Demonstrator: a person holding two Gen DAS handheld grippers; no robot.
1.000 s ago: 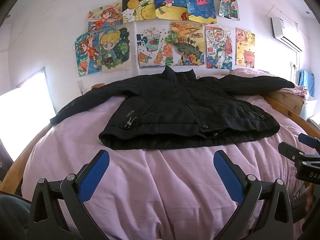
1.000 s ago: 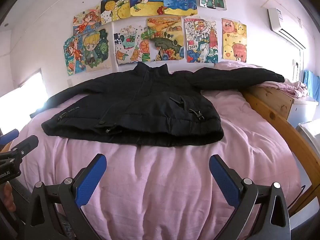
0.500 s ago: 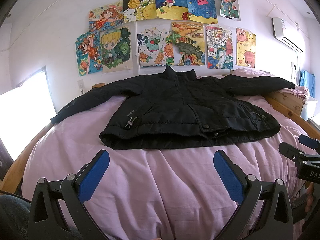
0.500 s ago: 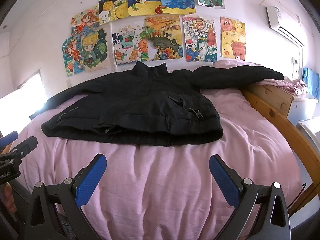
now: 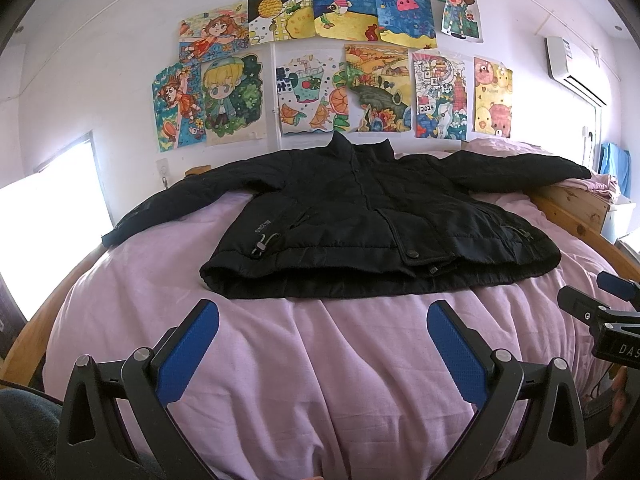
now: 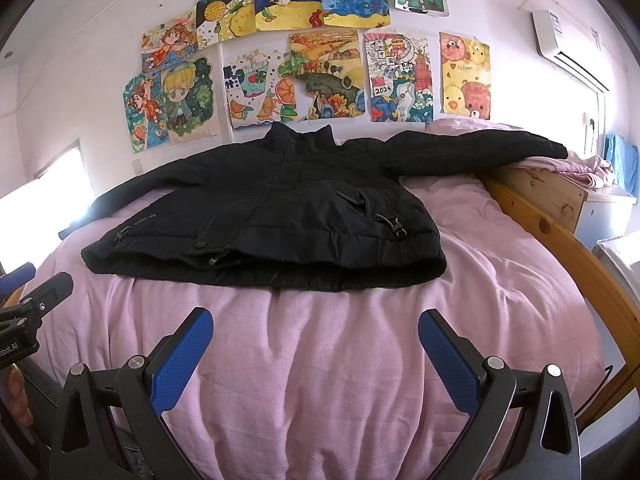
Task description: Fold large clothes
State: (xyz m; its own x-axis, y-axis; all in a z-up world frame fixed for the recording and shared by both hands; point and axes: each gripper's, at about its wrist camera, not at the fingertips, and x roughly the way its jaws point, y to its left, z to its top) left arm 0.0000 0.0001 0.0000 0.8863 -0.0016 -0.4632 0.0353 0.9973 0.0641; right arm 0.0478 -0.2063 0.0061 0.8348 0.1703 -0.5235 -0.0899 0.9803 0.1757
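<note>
A black padded jacket lies flat, front up, on a bed with a pink sheet. Its collar points at the wall and both sleeves are spread out sideways. It also shows in the right wrist view. My left gripper is open and empty, held above the sheet a little short of the jacket's hem. My right gripper is open and empty too, short of the hem's right part. Each gripper shows at the edge of the other's view: the right gripper and the left gripper.
A wooden bed rail runs along the right side. A pink blanket heap lies on a wooden unit beyond it. Drawings cover the wall. A bright window is at left, an air conditioner at upper right.
Both grippers have shifted only slightly; the right wrist view has crept a little closer to the jacket. The jacket has not moved.
</note>
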